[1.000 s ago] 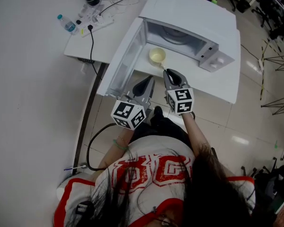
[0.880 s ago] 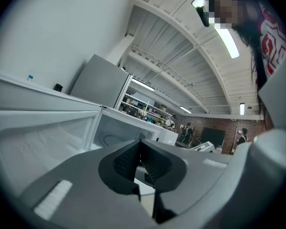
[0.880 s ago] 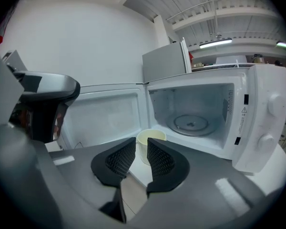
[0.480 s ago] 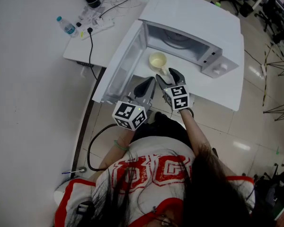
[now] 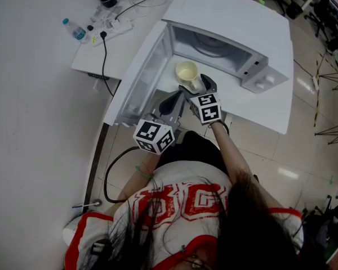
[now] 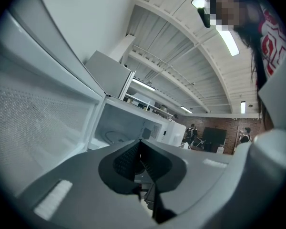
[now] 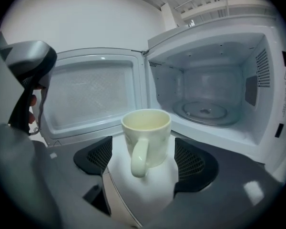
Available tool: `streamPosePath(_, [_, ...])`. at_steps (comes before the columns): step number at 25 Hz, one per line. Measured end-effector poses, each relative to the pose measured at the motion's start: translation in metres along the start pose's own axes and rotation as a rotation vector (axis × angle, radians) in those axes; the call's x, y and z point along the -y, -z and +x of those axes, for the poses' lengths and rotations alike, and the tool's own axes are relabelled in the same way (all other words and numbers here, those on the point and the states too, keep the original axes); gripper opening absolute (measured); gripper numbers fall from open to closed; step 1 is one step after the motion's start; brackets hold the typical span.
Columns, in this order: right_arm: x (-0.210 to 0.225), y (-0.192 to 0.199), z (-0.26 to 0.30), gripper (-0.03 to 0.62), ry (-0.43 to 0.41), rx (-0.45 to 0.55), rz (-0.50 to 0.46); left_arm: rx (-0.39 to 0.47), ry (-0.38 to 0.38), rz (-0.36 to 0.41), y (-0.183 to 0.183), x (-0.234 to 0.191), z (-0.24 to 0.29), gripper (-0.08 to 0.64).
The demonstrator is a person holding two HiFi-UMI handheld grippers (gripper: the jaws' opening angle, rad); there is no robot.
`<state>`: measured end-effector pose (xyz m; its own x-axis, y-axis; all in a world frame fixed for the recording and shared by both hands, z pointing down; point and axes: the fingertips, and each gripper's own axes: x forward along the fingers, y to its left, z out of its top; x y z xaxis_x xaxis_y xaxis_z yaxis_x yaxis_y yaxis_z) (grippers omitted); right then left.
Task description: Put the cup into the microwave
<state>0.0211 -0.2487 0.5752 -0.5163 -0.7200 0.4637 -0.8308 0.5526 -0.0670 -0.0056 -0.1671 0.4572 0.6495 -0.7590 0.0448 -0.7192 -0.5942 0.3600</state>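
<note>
As right gripper [image 7: 145, 157] fingers have just been spreading wide, they straddle cream mug [image 7: 147, 130], pads clear of both sides. Mug upright on counter [image 5: 265, 114], just before open microwave [image 7: 214, 80], handle toward gripper. No grip yet; closing likely next. Left gripper [image 6: 139, 159] fingers together, empty.

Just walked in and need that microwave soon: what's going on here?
A person works with a claw in each hand. The pale yellow ceramic cup stands upright on the white table, before the open white microwave, not yet inside. The right claw has just been opening; the cup stands between its jaws, pads clear of it. The left claw is shut and empty beside it.
</note>
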Motion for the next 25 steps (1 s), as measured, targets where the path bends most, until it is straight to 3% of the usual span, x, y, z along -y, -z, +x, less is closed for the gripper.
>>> streamPosePath(25, [0.010,-0.001,0.051,0.439,0.046,-0.047,-0.028,-0.012,-0.036,-0.004,0.009,-0.021,-0.005,0.000])
